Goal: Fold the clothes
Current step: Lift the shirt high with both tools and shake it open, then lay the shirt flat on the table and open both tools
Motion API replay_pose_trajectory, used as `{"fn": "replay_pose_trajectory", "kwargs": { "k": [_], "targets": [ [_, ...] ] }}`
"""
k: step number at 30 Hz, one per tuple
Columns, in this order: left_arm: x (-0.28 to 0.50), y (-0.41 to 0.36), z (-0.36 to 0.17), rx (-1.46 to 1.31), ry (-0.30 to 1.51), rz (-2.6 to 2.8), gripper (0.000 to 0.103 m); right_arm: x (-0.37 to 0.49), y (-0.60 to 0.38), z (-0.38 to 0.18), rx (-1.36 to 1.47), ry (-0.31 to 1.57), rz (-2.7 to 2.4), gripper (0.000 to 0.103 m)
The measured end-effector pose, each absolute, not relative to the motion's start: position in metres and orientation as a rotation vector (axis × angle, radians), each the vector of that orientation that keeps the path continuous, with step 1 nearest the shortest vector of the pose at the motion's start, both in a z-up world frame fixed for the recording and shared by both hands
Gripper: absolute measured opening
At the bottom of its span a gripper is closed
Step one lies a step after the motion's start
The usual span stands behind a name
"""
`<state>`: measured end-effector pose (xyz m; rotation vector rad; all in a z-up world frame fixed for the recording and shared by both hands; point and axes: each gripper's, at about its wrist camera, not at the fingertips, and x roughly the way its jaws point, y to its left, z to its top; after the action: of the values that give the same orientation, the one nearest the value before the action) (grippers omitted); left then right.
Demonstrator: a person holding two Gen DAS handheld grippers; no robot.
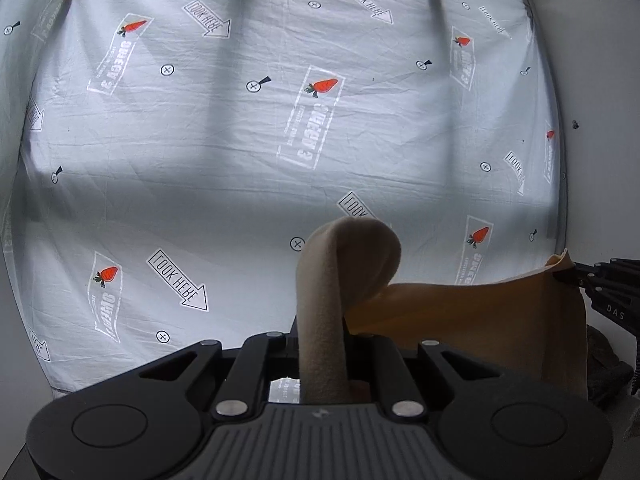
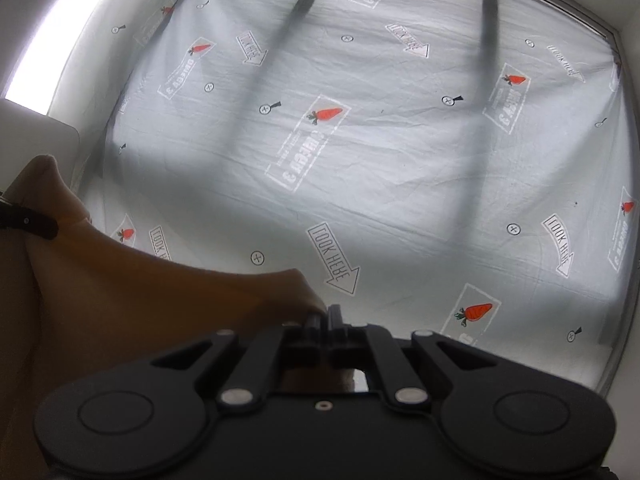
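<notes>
- The left tongs [image 1: 320,344] are clenched on a corner of the tan garment [image 1: 460,320]; a bunched roll of its cloth pokes up between the closed jaws and curls over at the top.
- The right tongs [image 2: 322,318] are likewise clamped shut on another edge of the same garment [image 2: 140,320], the fabric pinched right at their tips.
- From the left wrist view, the right tongs [image 1: 568,274] show at the far right edge, gripping a raised corner of the cloth.
- From the right wrist view, the left tongs [image 2: 40,228] show at the far left edge, biting the opposite corner.
- Between the two tongs the garment stretches as a taut sheet, held up above the surface, with more of it hanging down below the held edge.
- The cloth looks beige where light hits it and orange-brown where light passes through.
- Beneath everything lies a pale grey printed sheet [image 1: 280,140], wrinkled, covering the table and patterned with red carrots, "LOOK HERE" arrows and small crossed circles.
- Dark bands of shadow run across the sheet's far half.
- A bright strip of light [image 2: 52,52] glows along the upper left in the right wrist view.
- A metal-coloured frame edge [image 1: 562,200] borders the sheet on the right.
</notes>
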<state>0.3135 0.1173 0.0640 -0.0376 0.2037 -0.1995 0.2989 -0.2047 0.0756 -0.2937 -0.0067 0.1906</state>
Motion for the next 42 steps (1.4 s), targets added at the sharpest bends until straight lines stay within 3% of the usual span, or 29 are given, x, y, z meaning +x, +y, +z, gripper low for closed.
{"fn": "replay_pose_trajectory", "kwargs": {
  "k": [8,11,13,15,16,17,18,19,26,34,39,41,42],
  "targets": [
    [0.514,0.174,-0.059,-0.060,0.455,-0.098,0.016,0.514,-0.129,-0.057,-0.276,0.261,0.191,0.003],
    [0.584,0.188,-0.136,-0.039,0.623,-0.041,0.023,0.591,-0.100,-0.137,-0.265,0.447,0.202,0.004],
    [0.620,0.196,-0.188,-0.039,0.749,-0.016,0.037,0.635,-0.088,-0.189,-0.239,0.605,0.211,0.005],
    [0.634,0.204,-0.222,-0.064,0.836,0.004,0.041,0.646,-0.086,-0.218,-0.215,0.676,0.208,0.007],
    [0.635,0.209,-0.229,-0.088,0.851,0.010,0.044,0.647,-0.085,-0.230,-0.205,0.700,0.208,0.018],
    [0.630,0.214,-0.229,-0.119,0.844,0.012,0.050,0.640,-0.089,-0.232,-0.194,0.686,0.199,0.030],
    [0.621,0.218,-0.226,-0.148,0.832,0.019,0.068,0.628,-0.095,-0.232,-0.173,0.667,0.192,0.048],
    [0.612,0.221,-0.222,-0.169,0.823,0.028,0.083,0.618,-0.105,-0.227,-0.143,0.673,0.186,0.051],
    [0.487,0.209,-0.179,-0.208,0.915,0.092,0.085,0.508,-0.180,-0.196,-0.045,0.801,0.154,0.053],
    [0.320,0.188,-0.201,-0.253,1.168,0.104,0.086,0.351,-0.240,-0.218,-0.104,1.024,0.107,0.061],
    [0.271,0.168,-0.206,-0.216,1.139,0.098,0.087,0.308,-0.242,-0.236,-0.113,1.098,0.129,0.061],
    [0.270,0.164,-0.208,-0.193,1.130,0.110,0.084,0.291,-0.243,-0.243,-0.117,1.128,0.139,0.060],
    [0.271,0.161,-0.208,-0.168,1.121,0.125,0.074,0.282,-0.244,-0.247,-0.118,1.143,0.143,0.057]
  ]
}}
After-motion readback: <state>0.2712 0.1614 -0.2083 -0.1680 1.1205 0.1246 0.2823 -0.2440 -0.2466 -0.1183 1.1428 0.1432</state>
